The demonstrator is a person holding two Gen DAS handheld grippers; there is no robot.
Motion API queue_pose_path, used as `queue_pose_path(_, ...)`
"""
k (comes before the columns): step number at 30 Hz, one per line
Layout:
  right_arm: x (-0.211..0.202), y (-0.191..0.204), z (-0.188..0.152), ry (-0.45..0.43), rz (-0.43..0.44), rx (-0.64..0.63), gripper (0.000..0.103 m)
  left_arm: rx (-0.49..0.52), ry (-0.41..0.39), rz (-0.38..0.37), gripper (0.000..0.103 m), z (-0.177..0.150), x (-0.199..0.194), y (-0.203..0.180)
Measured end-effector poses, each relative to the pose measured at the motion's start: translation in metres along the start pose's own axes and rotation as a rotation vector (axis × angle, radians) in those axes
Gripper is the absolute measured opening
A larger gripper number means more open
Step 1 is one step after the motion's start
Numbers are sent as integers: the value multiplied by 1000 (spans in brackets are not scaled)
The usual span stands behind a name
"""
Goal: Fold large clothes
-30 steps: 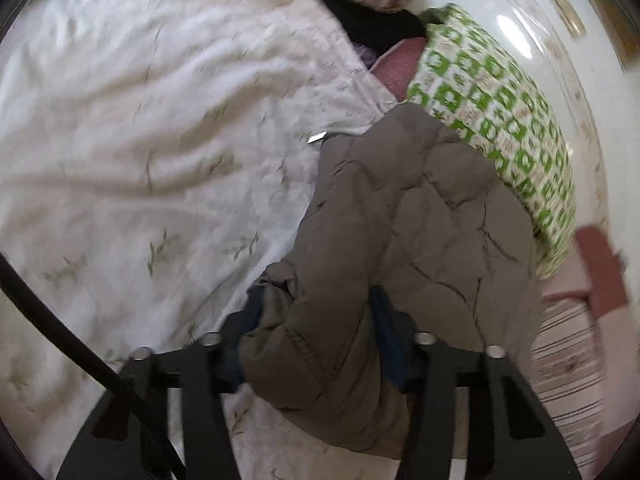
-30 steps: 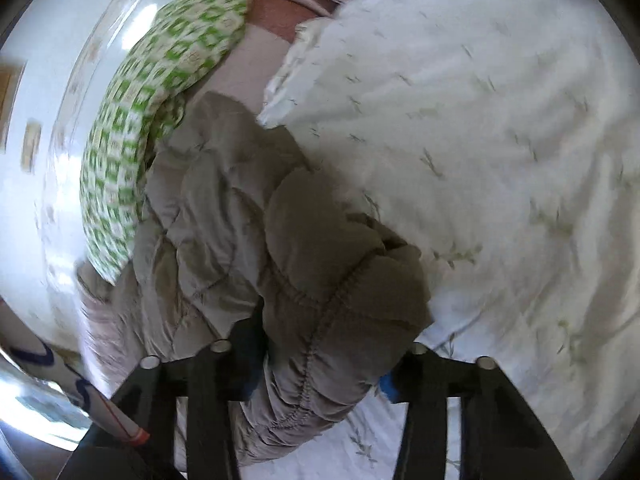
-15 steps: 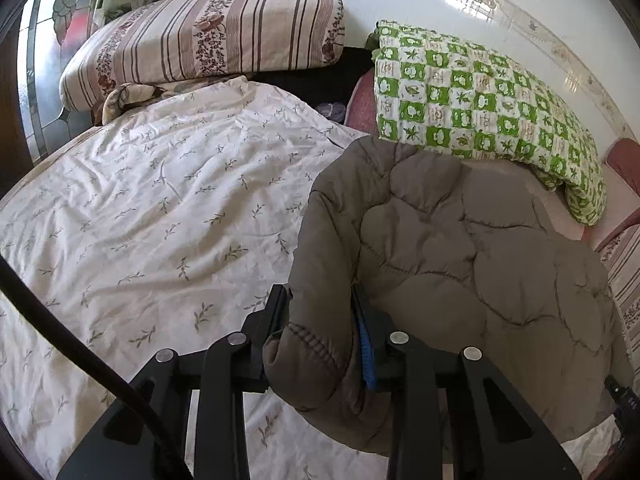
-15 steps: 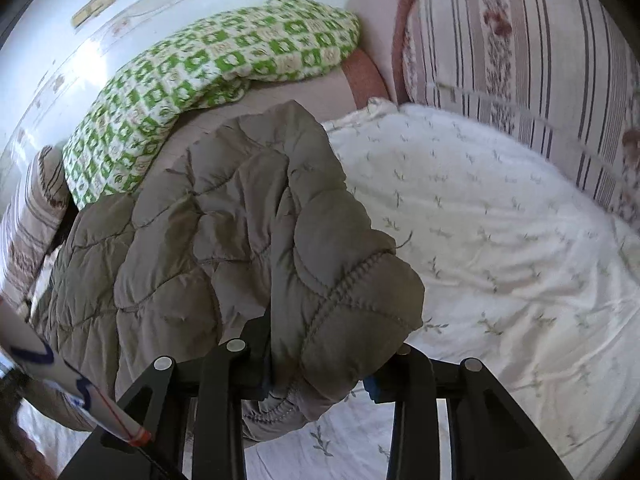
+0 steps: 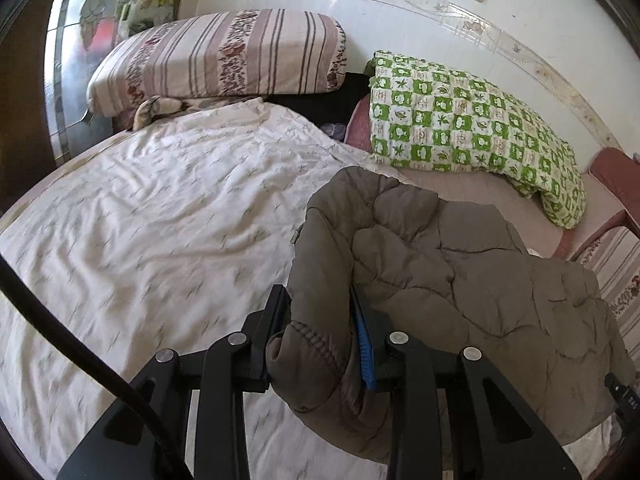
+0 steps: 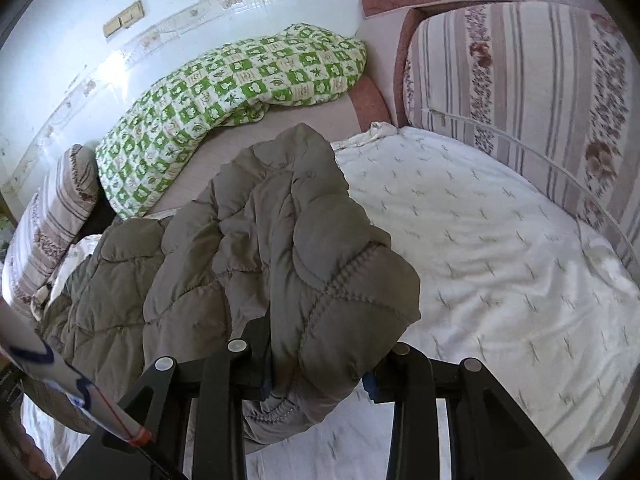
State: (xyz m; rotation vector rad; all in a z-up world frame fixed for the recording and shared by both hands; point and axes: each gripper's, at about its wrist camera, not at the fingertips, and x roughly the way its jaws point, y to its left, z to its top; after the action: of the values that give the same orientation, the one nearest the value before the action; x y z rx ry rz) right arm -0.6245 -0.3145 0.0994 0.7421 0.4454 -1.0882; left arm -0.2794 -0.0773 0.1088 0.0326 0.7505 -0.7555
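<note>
You've got the puffy grey-brown jacket (image 5: 460,280) bunched up and off the bed, filling the lower middle and lower right of the left wrist view and the centre-left of the right wrist view. Honestly it looks like you're still early on: no neat fold shows anywhere, the quilted body is just crumpled and hanging between your two grabs. I'd guess the flattening and the real folds are all still ahead.

Your left gripper (image 5: 320,332) is pinched narrow on a stitched edge, maybe a cuff or hem, with the blue pad pressed right into the padding. Your right gripper (image 6: 320,364) is clamped on another thick quilted corner, jaws a bit further apart because the wad is fat. Both have only just finished squeezing in on the fabric.

Under it is the white bedspread (image 5: 160,220), rumpled but free of other clothes, so plenty of room to lay it out. Further back sit the green checked quilt (image 5: 460,120) and a striped pillow (image 5: 224,52) against the wall.
</note>
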Motion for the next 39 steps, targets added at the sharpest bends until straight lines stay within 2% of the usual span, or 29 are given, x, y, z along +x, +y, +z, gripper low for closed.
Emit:
queue_pose_path(4, -12, -18, -24, 43, 16, 29, 35, 15, 11, 21, 31, -26, -21, 7)
queue_pose_path(9, -16, -35, -34, 70, 28, 69, 35, 34, 22, 45, 32, -51, -35, 11)
queue_pose_path(11, -11, -40, -37, 95, 30, 92, 36, 40, 28, 78, 36, -55, -32, 13)
queue_pose_path(13, -1, -48, -40, 148, 24, 127, 43, 13, 37, 117, 45, -55, -28, 20)
queue_pose_path(14, 7, -56, -42, 198, 32, 168, 45, -9, 36, 137, 48, -55, -27, 25)
queue_pose_path(16, 14, -71, -44, 253, 69, 254, 57, -50, 48, 150, 49, -52, -24, 35)
queue_pose_path(17, 15, -81, -46, 269, 93, 324, 57, -72, 56, 152, 53, -51, -23, 40)
queue_pose_path(20, 10, -107, -50, 275, 152, 483, 61, -110, 27, 190, 56, -50, -27, 48)
queue_pose_path(22, 6, -114, -54, 274, 154, 537, 66, -80, 6, 201, 56, -49, -30, 42)
queue_pose_path(27, -9, -114, -61, 217, 99, 617, 66, 67, -59, 159, 56, -53, -41, 1)
queue_pose_path(32, -24, -101, -56, 153, -14, 583, 66, 219, -109, 74, 63, -64, -48, -50)
queue_pose_path(35, -34, -99, -52, 93, -82, 561, 66, 303, -92, 22, 64, -71, -40, -79)
queue_pose_path(37, -49, -100, -47, 12, -153, 552, 68, 337, -72, 6, 64, -76, -33, -91)
queue_pose_path(39, -56, -94, -41, -45, -146, 510, 70, 373, -49, 3, 64, -81, -24, -101)
